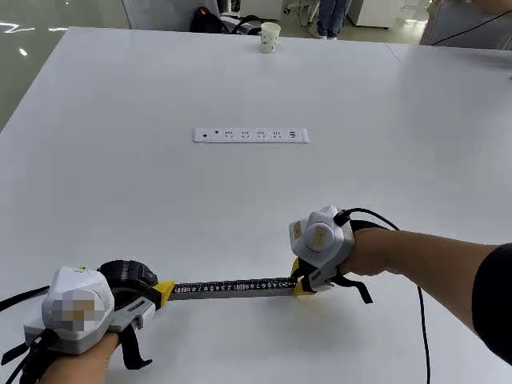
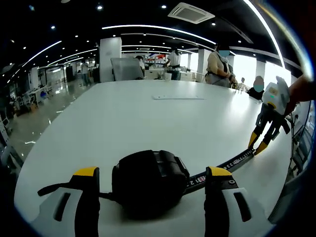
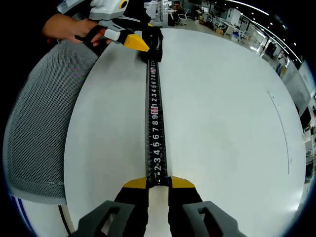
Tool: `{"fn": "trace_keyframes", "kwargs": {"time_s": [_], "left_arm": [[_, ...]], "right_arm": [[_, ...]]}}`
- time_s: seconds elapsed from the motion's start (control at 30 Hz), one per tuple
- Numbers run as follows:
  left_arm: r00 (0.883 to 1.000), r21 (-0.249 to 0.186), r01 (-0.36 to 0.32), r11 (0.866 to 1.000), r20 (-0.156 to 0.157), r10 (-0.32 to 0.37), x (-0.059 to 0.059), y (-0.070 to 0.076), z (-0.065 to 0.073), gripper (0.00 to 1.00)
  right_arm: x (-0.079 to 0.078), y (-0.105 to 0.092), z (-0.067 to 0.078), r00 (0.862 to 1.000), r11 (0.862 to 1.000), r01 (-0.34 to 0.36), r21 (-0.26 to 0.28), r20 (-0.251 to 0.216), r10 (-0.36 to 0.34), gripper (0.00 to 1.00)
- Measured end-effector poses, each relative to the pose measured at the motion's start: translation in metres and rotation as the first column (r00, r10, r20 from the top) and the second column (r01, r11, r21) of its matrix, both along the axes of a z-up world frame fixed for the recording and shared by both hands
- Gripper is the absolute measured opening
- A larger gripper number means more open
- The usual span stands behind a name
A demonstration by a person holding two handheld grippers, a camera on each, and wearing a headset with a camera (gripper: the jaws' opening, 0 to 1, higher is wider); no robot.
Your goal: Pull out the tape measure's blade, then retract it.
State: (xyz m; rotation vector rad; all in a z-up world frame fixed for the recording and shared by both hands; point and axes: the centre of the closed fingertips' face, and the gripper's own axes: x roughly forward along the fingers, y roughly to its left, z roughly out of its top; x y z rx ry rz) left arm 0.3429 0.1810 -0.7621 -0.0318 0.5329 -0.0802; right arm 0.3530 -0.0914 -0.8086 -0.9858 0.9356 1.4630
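A black tape measure case point(image 1: 128, 274) lies on the white table point(image 1: 240, 200) at the near left. Its blade point(image 1: 232, 286) is drawn out flat to the right, numbers up. My left gripper point(image 1: 140, 278) stands around the case point(image 2: 150, 180), yellow-tipped jaws apart, with a narrow gap showing on each side. My right gripper point(image 1: 300, 286) is shut on the blade's free end point(image 3: 158, 173). In the right gripper view the blade point(image 3: 154, 108) runs straight away from my right gripper point(image 3: 158, 183) to the case point(image 3: 154, 43). The left gripper view catches the right gripper point(image 2: 260, 143) at the blade's far end.
A white power strip point(image 1: 250, 135) lies mid-table and a paper cup point(image 1: 270, 37) stands at the far edge. A black cable point(image 1: 418, 312) trails from the right gripper. A grey mesh chair back point(image 3: 44, 123) is close by the table's near edge. People stand beyond the table point(image 2: 219, 66).
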Motion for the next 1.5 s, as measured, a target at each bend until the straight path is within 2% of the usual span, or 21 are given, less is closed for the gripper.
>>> {"fn": "trace_keyframes", "kwargs": {"time_s": [0.03, 0.27, 0.37, 0.43, 0.5, 0.67, 0.73, 0.77, 1.5], "left_arm": [[1.000, -0.021, -0.014, 1.000, -0.012, 0.013, -0.0004, 0.0003, -0.0010, 0.82], [0.999, -0.002, -0.040, 0.999, -0.017, 0.040, 0.0047, 0.0027, -0.0025, 0.72], [0.999, -0.023, -0.041, 0.999, -0.023, 0.041, 0.0049, -0.0007, -0.0049, 0.67], [0.998, -0.032, -0.057, 0.998, -0.019, 0.056, 0.0055, -0.0001, -0.0043, 0.67], [0.997, -0.036, -0.075, 0.997, -0.025, 0.074, 0.0058, 0.0037, -0.0038, 0.63], [0.997, -0.026, -0.067, 0.997, -0.041, 0.066, 0.0046, 0.0017, -0.0043, 0.62], [0.997, -0.014, -0.060, 0.998, -0.048, 0.060, 0.0042, 0.0010, -0.0049, 0.62], [0.997, 0.006, -0.045, 0.999, -0.056, 0.045, 0.0041, 0.0014, -0.0057, 0.61], [0.996, -0.001, -0.038, 0.999, -0.081, 0.038, 0.0029, 0.0012, -0.0080, 0.61]], "right_arm": [[0.0000, 0.0000, 0.0001, 1.000, 1.000, 0.004, -0.002, 0.001, -0.004, 0.10], [0.0008, 0.0004, -0.0003, 1.000, 1.000, 0.023, -0.018, -0.001, -0.023, 0.10], [0.0003, 0.0005, 0.0000, 1.000, 0.999, 0.022, -0.030, 0.001, -0.022, 0.10], [0.0009, 0.0003, -0.0006, 1.000, 0.999, 0.025, -0.037, 0.002, -0.025, 0.10], [0.0011, 0.0001, -0.0009, 1.000, 0.999, 0.025, -0.041, 0.003, -0.025, 0.10], [0.0008, -0.0002, -0.0005, 0.999, 0.999, 0.035, -0.042, 0.000, -0.035, 0.10], [0.0012, -0.0001, -0.0008, 0.999, 0.999, 0.036, -0.041, 0.002, -0.036, 0.10], [0.0015, 0.0008, -0.0007, 0.999, 0.999, 0.039, -0.036, 0.004, -0.039, 0.10], [0.0009, 0.0037, -0.0016, 0.999, 0.998, 0.035, -0.045, -0.003, -0.035, 0.10]]}}
